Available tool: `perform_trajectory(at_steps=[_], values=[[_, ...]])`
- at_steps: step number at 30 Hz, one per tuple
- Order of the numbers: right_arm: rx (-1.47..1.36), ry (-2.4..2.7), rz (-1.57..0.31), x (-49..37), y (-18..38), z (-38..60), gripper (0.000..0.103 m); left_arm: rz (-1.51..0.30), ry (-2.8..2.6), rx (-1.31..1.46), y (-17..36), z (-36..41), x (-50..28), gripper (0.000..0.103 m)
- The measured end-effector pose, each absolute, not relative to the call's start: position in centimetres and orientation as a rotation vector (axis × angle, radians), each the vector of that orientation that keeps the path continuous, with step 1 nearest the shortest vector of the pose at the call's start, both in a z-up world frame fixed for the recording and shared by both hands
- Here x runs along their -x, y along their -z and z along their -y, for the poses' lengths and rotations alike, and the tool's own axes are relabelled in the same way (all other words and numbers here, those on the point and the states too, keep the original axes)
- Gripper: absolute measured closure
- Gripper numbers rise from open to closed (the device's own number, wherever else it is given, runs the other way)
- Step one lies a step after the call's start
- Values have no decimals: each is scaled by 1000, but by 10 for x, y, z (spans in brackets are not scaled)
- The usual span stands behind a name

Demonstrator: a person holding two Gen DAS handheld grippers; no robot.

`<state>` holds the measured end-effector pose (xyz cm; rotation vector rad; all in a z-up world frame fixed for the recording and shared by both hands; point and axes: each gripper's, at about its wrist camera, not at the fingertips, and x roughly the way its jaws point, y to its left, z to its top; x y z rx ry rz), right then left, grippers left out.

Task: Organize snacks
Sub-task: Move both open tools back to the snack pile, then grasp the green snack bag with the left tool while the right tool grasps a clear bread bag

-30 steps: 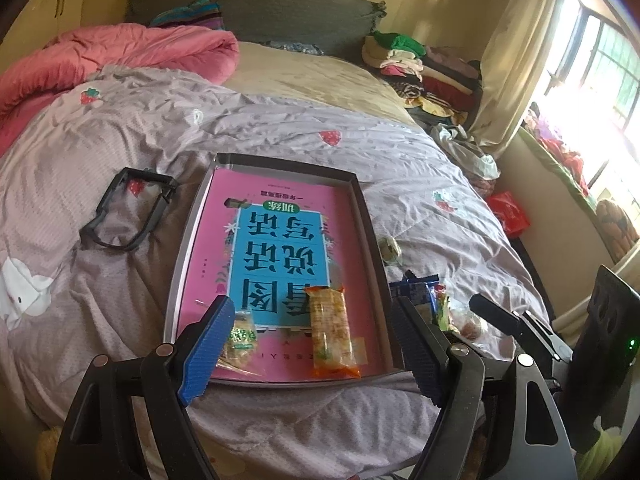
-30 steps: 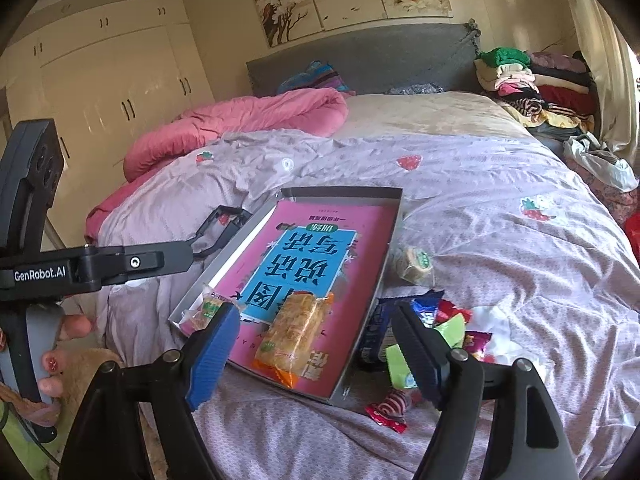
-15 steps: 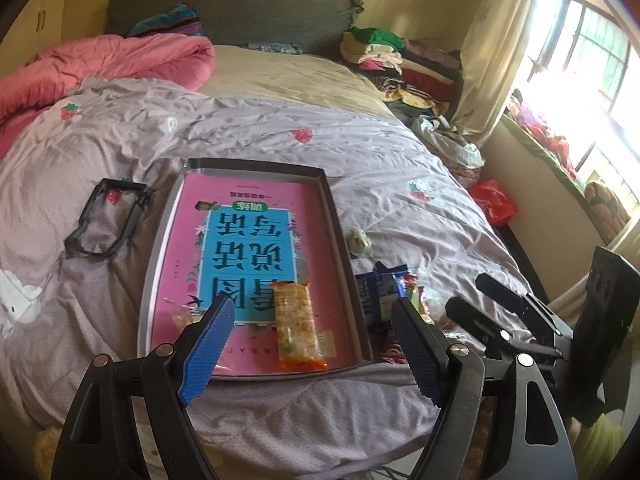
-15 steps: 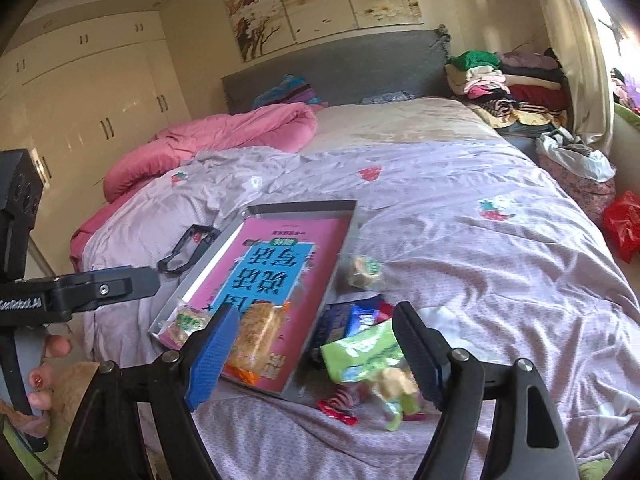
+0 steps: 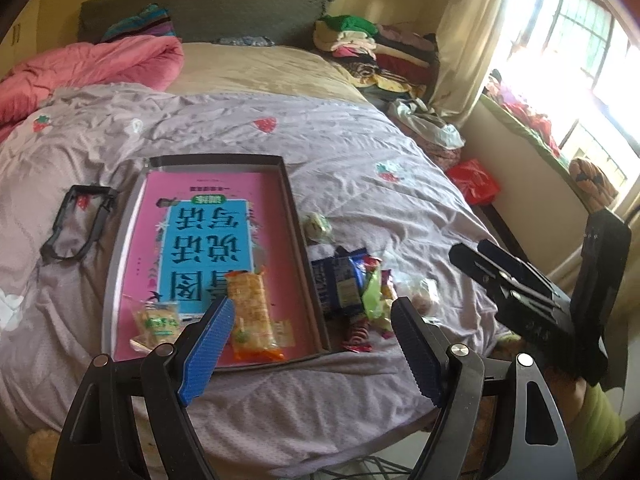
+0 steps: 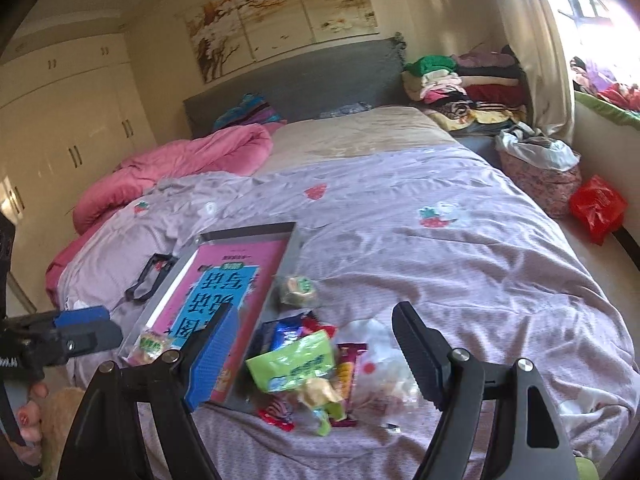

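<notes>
A grey tray (image 5: 298,216) (image 6: 294,248) lined with a pink and blue book lies on the lilac bedspread. In it lie an orange snack pack (image 5: 252,312) and a small clear pack (image 5: 158,322) (image 6: 150,344). To the tray's right a pile of loose snacks (image 5: 356,288) (image 6: 304,364) holds a blue pack, a green pack and red wrappers. A round wrapped snack (image 5: 318,226) (image 6: 296,290) sits apart, further back. My left gripper (image 5: 312,320) hangs open above the tray's near right corner. My right gripper (image 6: 316,328) hangs open over the pile. Neither holds anything.
A black plastic frame (image 5: 78,220) lies left of the tray. A pink duvet (image 5: 92,68) is bunched at the far left, folded clothes (image 5: 372,48) are stacked at the head. The bed's near edge (image 5: 280,412) drops off below the tray. A red bag (image 6: 596,208) lies beside the bed.
Both views have slid to the right: the tray now lies further left and the snack pile has come between the right gripper's fingers. The jaws stayed open.
</notes>
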<state>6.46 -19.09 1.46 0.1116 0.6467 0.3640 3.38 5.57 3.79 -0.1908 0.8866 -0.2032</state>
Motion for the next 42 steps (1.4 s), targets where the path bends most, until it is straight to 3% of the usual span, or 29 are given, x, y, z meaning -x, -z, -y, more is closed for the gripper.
perform_trajectory(at_steps=[29, 34, 38, 42], values=[[-185, -230, -812, -87, 21, 247, 24, -1092, 380, 250, 24, 28, -50, 24], [-191, -234, -877, -93, 37, 250, 24, -1129, 386, 300, 40, 33, -62, 36], [-206, -230, -895, -95, 43, 254, 25, -1153, 389, 343, 52, 37, -72, 54], [-216, -228, -903, -97, 46, 257, 25, -1187, 384, 375, 63, 39, -81, 55]])
